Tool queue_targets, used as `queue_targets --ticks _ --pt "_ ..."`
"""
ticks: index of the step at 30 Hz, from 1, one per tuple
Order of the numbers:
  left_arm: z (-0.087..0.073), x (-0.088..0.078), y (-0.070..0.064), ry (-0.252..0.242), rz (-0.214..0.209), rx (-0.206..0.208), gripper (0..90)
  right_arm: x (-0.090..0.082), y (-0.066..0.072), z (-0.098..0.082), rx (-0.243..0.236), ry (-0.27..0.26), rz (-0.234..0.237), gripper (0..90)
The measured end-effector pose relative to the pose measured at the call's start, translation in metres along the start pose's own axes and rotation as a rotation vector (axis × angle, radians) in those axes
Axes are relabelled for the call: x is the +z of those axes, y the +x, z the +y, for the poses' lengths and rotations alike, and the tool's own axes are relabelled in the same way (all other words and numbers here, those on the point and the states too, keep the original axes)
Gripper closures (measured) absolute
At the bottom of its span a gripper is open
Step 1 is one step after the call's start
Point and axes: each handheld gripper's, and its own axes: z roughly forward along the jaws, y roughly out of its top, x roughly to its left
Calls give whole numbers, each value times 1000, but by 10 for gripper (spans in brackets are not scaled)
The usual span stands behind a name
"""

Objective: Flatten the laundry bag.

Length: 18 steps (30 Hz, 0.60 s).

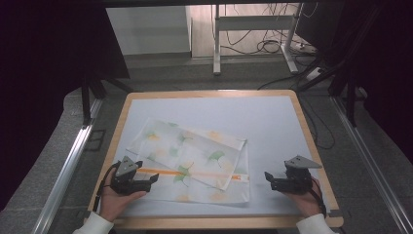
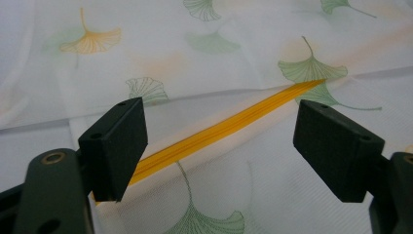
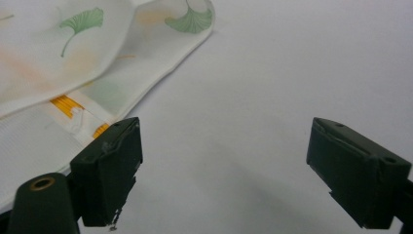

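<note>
Worktop: pale sheet, wooden rim, grey floor beyond. Cloth bag: white, green and orange leaf print, orange zip; lies flat, partly folded, left of centre. Left tool: level at the zip's end, jaws released, nothing clamped. Right tool: level, just beside the bag's right edge, jaws released, empty.

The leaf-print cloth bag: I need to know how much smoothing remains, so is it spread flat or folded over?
Folded over. The leaf-print cloth bag has its upper layer lying askew across the lower, leaving the orange zipper partly exposed.
</note>
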Motion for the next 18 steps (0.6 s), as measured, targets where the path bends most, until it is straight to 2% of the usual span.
queue_targets --ticks 4,10,14,18 --pt "-1 0 -1 9 -15 3 200 2 1 0 -4 9 25 166" --pt "-2 -1 1 15 -44 -15 213 2 3 0 -3 22 41 206" --pt "-2 -3 2 12 -45 -19 212 3 4 -1 7 36 50 219" --pt "-2 -4 3 6 -49 -29 213 1 5 2 15 27 66 220"
